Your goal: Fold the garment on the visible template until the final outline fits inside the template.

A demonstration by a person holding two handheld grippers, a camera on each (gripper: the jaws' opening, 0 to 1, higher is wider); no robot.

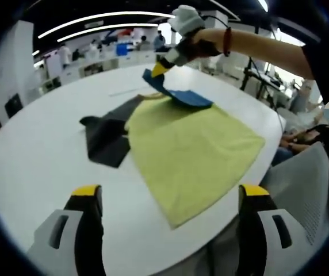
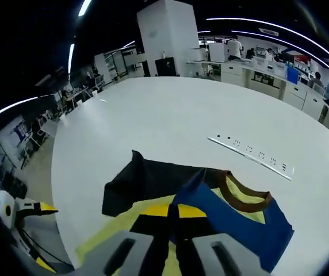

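A white round desk (image 1: 32,155) is seen from the left gripper view, and on it the garment (image 1: 193,149) is spread, its yellow-green body lying flat toward the near edge. A black sleeve (image 1: 108,135) is stretched out to one side of it, flat on the desk. The blue part of the garment (image 1: 179,92) is lifted off the surface at the far side, pinched by the right tool (image 1: 163,66), which is held by a gloved hand (image 1: 186,20) with the arm reaching in from the right.

The left tool (image 1: 170,198) is held above the near edge of the desk, its yellow-tipped jaws spread wide with nothing between them, well apart from the cloth.

In the right gripper view, the right tool (image 2: 173,215) is pressed together on the blue fabric (image 2: 239,221), the cloth gripped right at the yellow tips. The brown collar (image 2: 239,192) is seen just beyond, with the black sleeve (image 2: 147,181) lying to the left. A white power strip (image 2: 251,152) rests farther out on the desk (image 2: 170,115), apart from the garment. The left tool (image 2: 29,210) is glimpsed at the lower left. No template outline can be made out.
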